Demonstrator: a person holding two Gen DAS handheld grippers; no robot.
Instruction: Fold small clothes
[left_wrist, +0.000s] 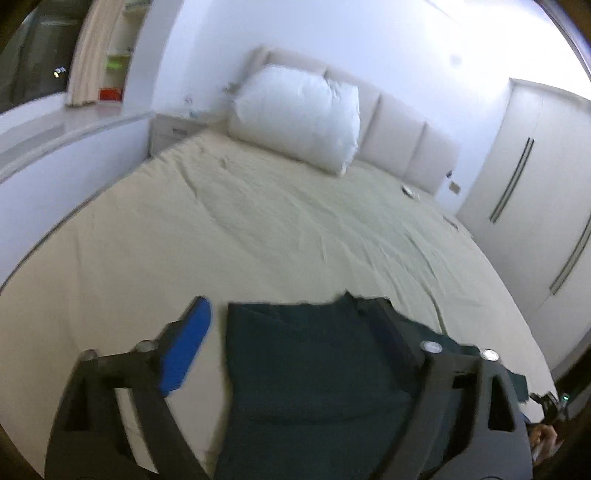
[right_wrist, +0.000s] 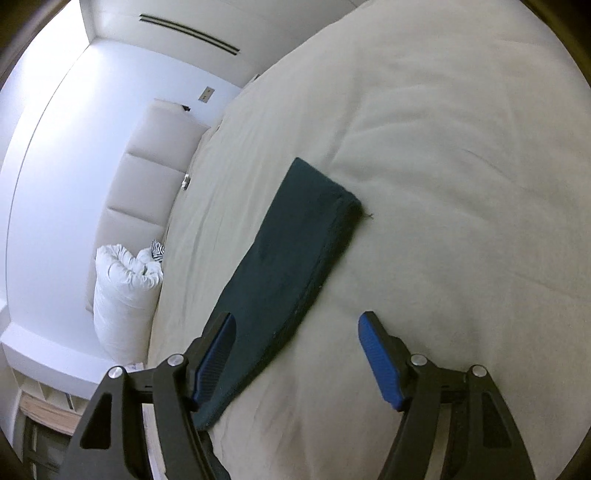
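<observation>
- Left gripper: fingers spread wide, blue pad of one finger showing plainly, the other finger dark and blurred against the cloth.
- Between those left fingers lies the dark green folded garment, filling the gap and running back under the gripper body; whether either finger touches it, I cannot tell.
- Right gripper: jaws wide apart, both blue pads visible, nothing held.
- From the right wrist view the garment is a long flat strip stretching ahead from under the left-hand finger; the right-hand finger hangs over bare sheet.
- Beyond the fingers, the cream bedsheet spreads out, lightly wrinkled, garment flat on it.
- Farther out, a white pillow leans on the padded headboard.
- Past the bed's far side, wardrobe doors with long bar handles.
</observation>
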